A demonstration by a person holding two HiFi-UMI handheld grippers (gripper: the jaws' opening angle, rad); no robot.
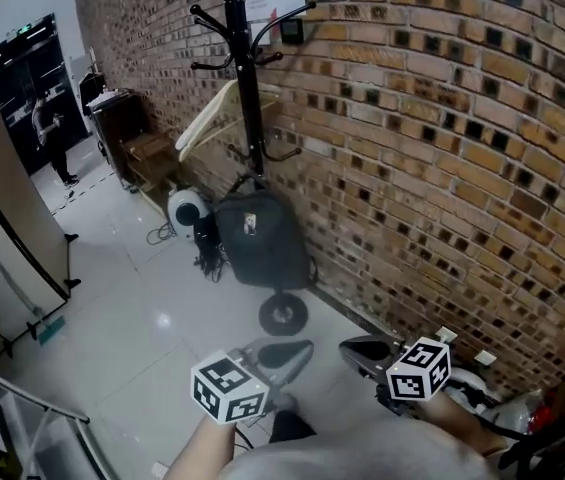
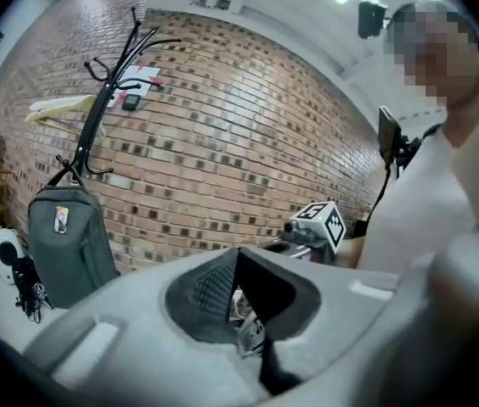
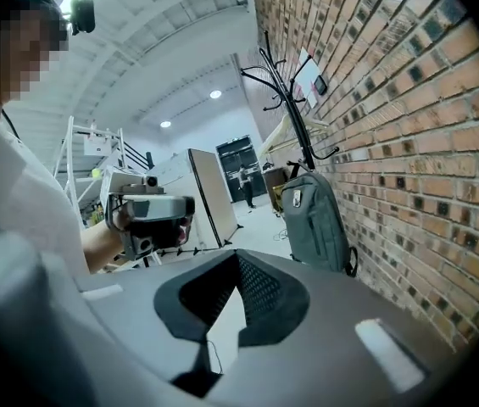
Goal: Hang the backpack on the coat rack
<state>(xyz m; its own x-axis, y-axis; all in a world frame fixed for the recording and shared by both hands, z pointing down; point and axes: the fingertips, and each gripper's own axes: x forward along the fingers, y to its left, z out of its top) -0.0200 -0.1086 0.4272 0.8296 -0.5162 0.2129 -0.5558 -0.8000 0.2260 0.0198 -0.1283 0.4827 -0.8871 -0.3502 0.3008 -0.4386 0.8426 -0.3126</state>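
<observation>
The coat rack (image 1: 249, 78) is cut off by the head view's top edge. The grey backpack (image 1: 259, 238) hangs low on its pole, at twelve o'clock from both tools, against the brick wall (image 1: 442, 148). The left tool (image 2: 237, 257) and the right tool (image 3: 237, 259) are both closed and empty. The floor (image 1: 142, 308) is pale and glossy.

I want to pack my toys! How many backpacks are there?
1. The grey backpack hangs from a low hook of the black coat rack, by the brick wall. No other shows, though clutter behind could hide one.
</observation>
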